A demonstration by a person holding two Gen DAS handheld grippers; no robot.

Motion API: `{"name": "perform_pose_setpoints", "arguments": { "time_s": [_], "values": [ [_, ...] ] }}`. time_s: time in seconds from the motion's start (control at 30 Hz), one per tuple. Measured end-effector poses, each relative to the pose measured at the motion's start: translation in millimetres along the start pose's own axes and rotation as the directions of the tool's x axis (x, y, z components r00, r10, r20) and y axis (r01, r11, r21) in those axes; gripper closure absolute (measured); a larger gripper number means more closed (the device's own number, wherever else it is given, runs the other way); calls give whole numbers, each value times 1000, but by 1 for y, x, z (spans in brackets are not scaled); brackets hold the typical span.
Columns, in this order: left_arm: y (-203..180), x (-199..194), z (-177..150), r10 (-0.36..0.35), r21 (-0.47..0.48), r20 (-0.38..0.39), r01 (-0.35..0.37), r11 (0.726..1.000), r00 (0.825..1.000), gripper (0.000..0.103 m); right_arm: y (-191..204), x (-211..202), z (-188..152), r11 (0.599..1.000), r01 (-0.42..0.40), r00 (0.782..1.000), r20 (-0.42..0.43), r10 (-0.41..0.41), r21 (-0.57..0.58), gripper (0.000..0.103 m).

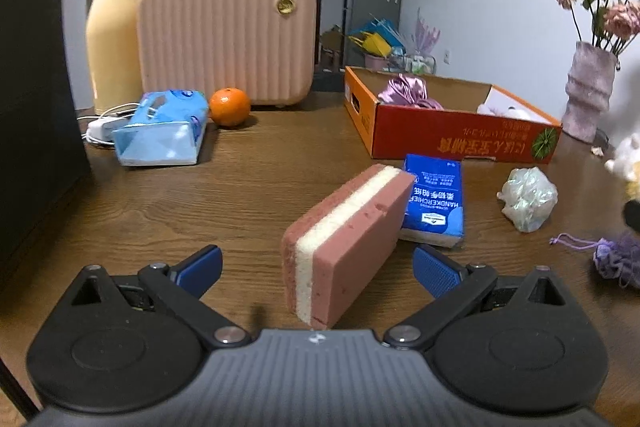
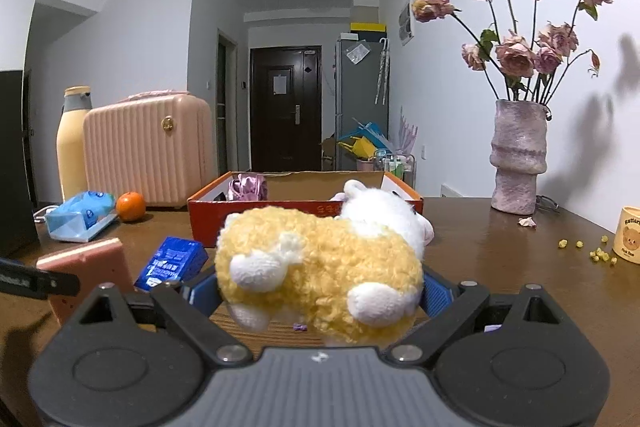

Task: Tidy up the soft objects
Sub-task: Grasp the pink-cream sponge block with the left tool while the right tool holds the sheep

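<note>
Wooden table [image 2: 480, 239], fluffy yellow-white plush toy [image 2: 320, 267]

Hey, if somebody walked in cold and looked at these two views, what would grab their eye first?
Probably the fluffy yellow-and-white plush toy, held off the table between the right gripper pads in front of the orange cardboard box. Next, the pink-and-cream sponge standing on edge on the wooden table, between the open left gripper fingers without touching them. Behind it stands a ribbed pink case.
</note>
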State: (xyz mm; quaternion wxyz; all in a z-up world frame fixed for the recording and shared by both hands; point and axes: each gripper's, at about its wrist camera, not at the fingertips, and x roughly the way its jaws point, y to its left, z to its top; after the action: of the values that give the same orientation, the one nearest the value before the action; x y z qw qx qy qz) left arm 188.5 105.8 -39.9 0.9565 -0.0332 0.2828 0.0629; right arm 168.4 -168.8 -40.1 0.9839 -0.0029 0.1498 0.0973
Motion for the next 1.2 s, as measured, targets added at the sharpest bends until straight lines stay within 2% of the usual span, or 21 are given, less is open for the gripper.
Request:
{"name": "perform_pose_setpoints", "arguments": {
  "time_s": [0.57,0.7,0.77,0.97,1.03,1.07,1.13,1.2],
  "values": [
    [-12,43,6,-41,96,-39,45,994,998,0,0,-1,-3,1000,7,1000,-4,-7,-3,8],
    [-14,49,8,-66,107,-43,70,992,997,9,1,0,-3,1000,9,1000,-9,-9,-6,8],
    [-14,51,8,-82,101,-49,86,991,995,10,1,1,-3,1000,10,1000,-12,-10,-7,8],
    [-16,50,8,-126,107,-55,132,985,990,32,2,2,-3,1000,11,1000,-19,-12,-13,8],
    [-15,50,8,-137,105,-61,143,984,989,47,2,2,-3,1000,15,1000,-19,-15,-15,8],
    [-15,50,9,-145,101,-65,151,983,987,50,2,2,-3,1000,16,1000,-19,-17,-16,8],
    [-14,50,9,-157,95,-70,163,982,985,66,2,3,-3,1000,19,1000,-20,-20,-16,8],
    [-13,48,8,-167,89,-72,173,981,983,71,2,4,-3,1000,21,999,-23,-22,-15,8]
  ]
}}
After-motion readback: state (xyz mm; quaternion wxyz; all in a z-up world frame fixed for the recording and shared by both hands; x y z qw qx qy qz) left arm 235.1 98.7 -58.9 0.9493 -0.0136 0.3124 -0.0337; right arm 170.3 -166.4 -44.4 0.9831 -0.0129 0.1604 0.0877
